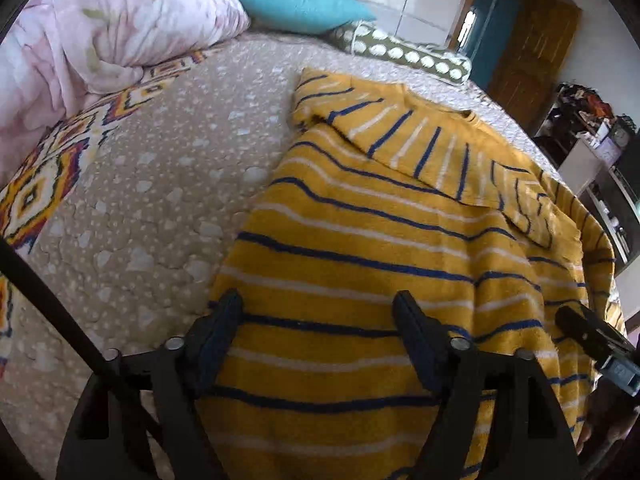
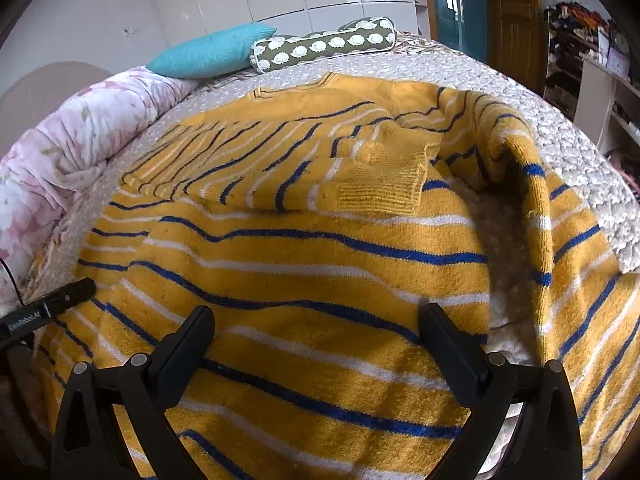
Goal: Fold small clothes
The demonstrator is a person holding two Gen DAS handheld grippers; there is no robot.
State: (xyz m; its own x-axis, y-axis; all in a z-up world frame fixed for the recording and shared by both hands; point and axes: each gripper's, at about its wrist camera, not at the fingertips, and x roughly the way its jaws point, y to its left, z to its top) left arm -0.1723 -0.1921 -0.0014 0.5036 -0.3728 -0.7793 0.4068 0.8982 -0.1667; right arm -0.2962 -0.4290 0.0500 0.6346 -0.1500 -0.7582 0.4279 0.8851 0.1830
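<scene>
A mustard-yellow sweater with blue and white stripes (image 1: 380,240) lies on the bed, also in the right wrist view (image 2: 304,248). One sleeve (image 2: 376,176) is folded across its chest; the other side is bunched up at the right (image 2: 536,184). My left gripper (image 1: 320,312) is open, its jaws spread over the sweater's lower left hem. My right gripper (image 2: 316,320) is open over the hem further right, holding nothing. The right gripper's tip shows in the left wrist view (image 1: 588,332), and the left gripper's tip shows in the right wrist view (image 2: 60,300).
The bed has a beige quilted cover (image 1: 160,184). A pink floral duvet (image 1: 100,36) is bunched at the left. A teal pillow (image 1: 296,4) and a spotted bolster (image 1: 408,52) lie at the head. Shelves (image 1: 592,152) stand to the right of the bed.
</scene>
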